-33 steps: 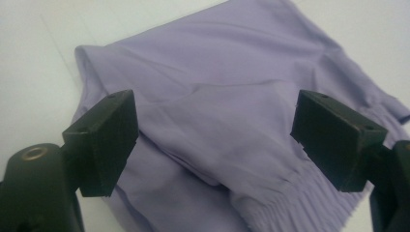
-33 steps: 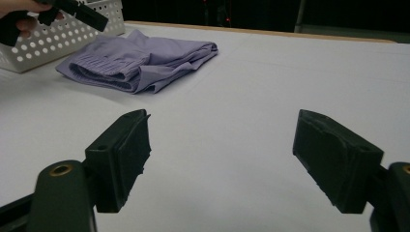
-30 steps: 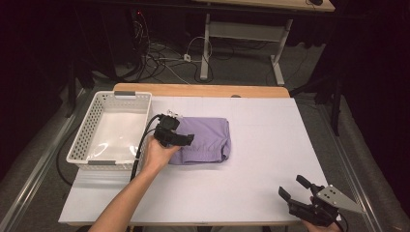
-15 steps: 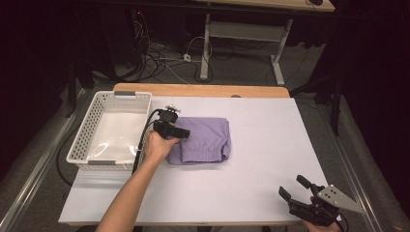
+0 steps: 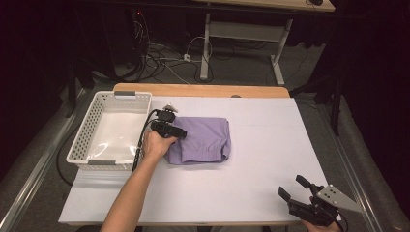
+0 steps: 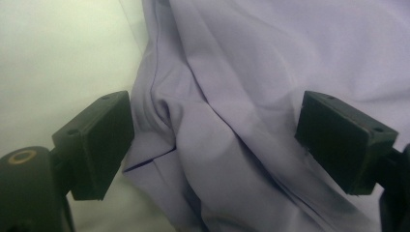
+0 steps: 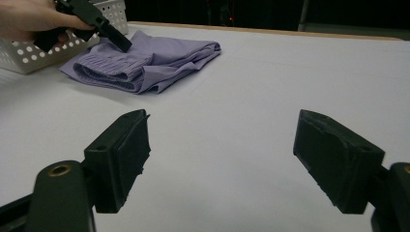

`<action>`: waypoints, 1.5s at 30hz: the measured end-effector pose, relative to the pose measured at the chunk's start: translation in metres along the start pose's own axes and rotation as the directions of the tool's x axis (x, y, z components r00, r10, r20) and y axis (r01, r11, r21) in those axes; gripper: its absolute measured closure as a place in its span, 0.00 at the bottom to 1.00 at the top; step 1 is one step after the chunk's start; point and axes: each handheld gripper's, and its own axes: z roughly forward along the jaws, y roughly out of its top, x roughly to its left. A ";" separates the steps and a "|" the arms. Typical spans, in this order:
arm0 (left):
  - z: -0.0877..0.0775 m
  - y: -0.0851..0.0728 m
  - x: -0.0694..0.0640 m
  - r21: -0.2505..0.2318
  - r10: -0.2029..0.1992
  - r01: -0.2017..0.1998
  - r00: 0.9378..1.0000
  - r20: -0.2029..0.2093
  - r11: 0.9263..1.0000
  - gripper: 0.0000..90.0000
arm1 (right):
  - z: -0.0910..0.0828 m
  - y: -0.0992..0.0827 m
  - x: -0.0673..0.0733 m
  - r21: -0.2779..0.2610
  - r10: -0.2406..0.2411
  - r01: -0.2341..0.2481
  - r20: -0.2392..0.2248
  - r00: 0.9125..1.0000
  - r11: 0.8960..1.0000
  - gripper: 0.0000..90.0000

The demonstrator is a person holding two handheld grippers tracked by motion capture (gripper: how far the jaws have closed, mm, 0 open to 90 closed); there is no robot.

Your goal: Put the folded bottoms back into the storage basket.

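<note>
since a second ago the left gripper (image 5: 180, 131) has slid from the near-left part of the folded purple cloth (image 5: 203, 140) toward its far-left edge, next to the white basket (image 5: 92, 133). the cloth lies folded on the white table (image 5: 261, 159), left of centre, just beside the basket. in the left gripper view the jaws stand wide apart over the cloth's creased edge, fabric between them, nothing clamped; one finger (image 6: 96, 142) sits by the hem. right gripper (image 5: 294, 188) unchanged at the near-right corner, jaws wide, holding nothing, well apart from the cloth.
</note>
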 end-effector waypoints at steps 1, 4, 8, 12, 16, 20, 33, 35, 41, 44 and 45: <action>0.002 0.000 -0.001 0.010 0.000 0.000 1.000 -0.004 1.000 0.14 | 0.000 0.000 0.000 0.001 -0.001 0.001 0.000 1.000 1.000 0.24; 0.005 0.000 -0.001 0.021 0.004 -0.003 1.000 -0.023 1.000 0.12 | 0.000 0.000 0.000 0.002 0.000 0.000 0.000 1.000 1.000 0.24; 0.005 0.000 -0.003 0.025 0.001 0.000 1.000 -0.029 1.000 0.12 | 0.000 0.000 0.001 0.005 -0.002 0.002 -0.003 1.000 1.000 0.24; 0.006 -0.001 -0.005 0.032 0.010 -0.009 1.000 -0.029 0.999 0.12 | 0.001 0.000 0.001 0.006 -0.004 0.004 -0.004 1.000 1.000 0.24; 0.005 -0.001 -0.007 0.036 0.015 -0.014 1.000 -0.026 0.999 0.16 | 0.001 0.000 0.001 0.006 -0.005 0.005 -0.003 1.000 1.000 0.24; 0.004 -0.001 -0.010 0.043 0.031 -0.029 0.999 -0.043 0.999 0.22 | 0.002 0.000 0.001 0.010 -0.012 0.012 -0.005 1.000 1.000 0.24; 0.001 -0.002 -0.021 0.039 0.054 -0.053 0.998 -0.013 0.998 0.56 | 0.003 0.000 0.002 0.015 -0.018 0.018 -0.008 1.000 1.000 0.24; 0.000 -0.002 -0.020 0.040 0.045 -0.044 0.999 -0.013 0.998 0.58 | 0.003 0.000 0.002 0.016 -0.018 0.018 -0.008 1.000 1.000 0.24; 0.000 -0.003 -0.022 0.039 0.049 -0.048 0.999 -0.015 0.998 0.74 | 0.003 0.000 0.003 0.021 -0.019 0.019 -0.010 1.000 1.000 0.24; 0.000 -0.003 -0.025 0.035 0.061 -0.061 0.998 -0.006 0.998 0.83 | 0.004 0.000 0.003 0.026 -0.024 0.024 -0.009 1.000 0.999 0.24; 0.000 -0.003 -0.025 0.035 0.063 -0.062 0.998 -0.003 0.997 0.84 | 0.004 0.000 0.003 0.025 -0.023 0.023 -0.010 1.000 0.999 0.24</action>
